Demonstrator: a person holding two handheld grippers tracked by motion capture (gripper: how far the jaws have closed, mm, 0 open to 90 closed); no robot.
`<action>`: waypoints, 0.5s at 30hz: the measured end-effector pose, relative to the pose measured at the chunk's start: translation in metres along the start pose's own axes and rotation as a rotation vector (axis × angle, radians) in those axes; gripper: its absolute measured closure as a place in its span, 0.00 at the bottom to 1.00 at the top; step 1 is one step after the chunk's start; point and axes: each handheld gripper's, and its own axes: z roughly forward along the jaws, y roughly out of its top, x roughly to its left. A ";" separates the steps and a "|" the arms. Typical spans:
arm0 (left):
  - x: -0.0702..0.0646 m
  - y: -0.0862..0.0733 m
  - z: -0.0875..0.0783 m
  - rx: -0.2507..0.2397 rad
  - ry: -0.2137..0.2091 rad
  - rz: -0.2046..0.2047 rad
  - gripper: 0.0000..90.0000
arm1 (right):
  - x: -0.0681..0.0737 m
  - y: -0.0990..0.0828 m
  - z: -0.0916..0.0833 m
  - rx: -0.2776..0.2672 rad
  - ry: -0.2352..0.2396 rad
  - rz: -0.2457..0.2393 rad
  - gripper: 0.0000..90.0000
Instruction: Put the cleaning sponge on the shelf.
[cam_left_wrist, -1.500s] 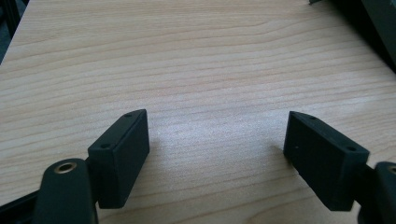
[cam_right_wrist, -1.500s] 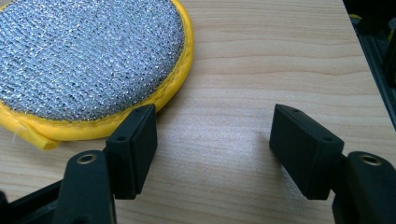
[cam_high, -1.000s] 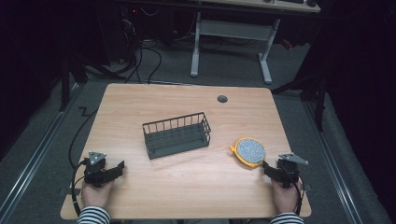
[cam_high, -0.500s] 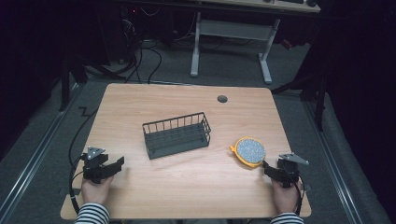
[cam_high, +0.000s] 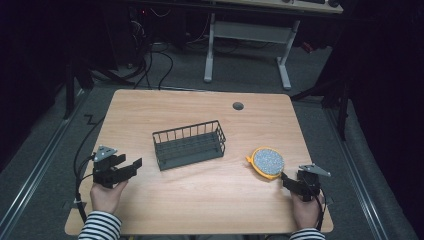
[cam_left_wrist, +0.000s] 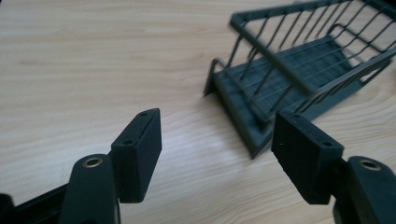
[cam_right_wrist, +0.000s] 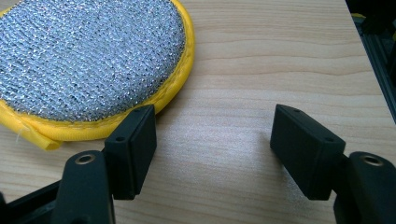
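Note:
A dark wire basket (cam_high: 189, 145) stands empty at the middle of the wooden table (cam_high: 200, 200). A round scouring pad (cam_high: 268, 162), silver mesh with a yellow rim, lies flat to the basket's right. My left gripper (cam_high: 134, 166) is held above the table's front left and points at the basket (cam_left_wrist: 299, 79). Its jaws have just been closing and stand open (cam_left_wrist: 217, 135) with nothing between them. Low at the front right, my right gripper (cam_high: 286, 178) is open (cam_right_wrist: 215, 140) over bare wood. The pad (cam_right_wrist: 88, 60) lies just beyond its left jaw.
A round cable hole (cam_high: 238, 105) sits near the table's far edge. Cables trail off the table's left side (cam_high: 80, 165). A white desk frame (cam_high: 247, 45) stands on the dark floor behind. The table's right edge (cam_right_wrist: 369, 42) is close to my right gripper.
My left gripper has lifted off the table and come slightly toward the basket, its jaws narrower than before. The right gripper, basket and pad have not moved.

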 end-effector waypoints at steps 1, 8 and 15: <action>-0.005 0.007 0.001 -0.008 -0.008 0.012 0.38 | 0.000 0.000 0.000 0.000 0.001 0.000 0.35; -0.024 0.032 0.020 0.001 -0.025 0.047 0.38 | 0.000 0.000 0.000 0.000 0.001 0.000 0.35; -0.028 0.055 0.053 0.040 0.020 0.059 0.40 | 0.000 0.000 0.000 -0.002 0.002 -0.007 0.35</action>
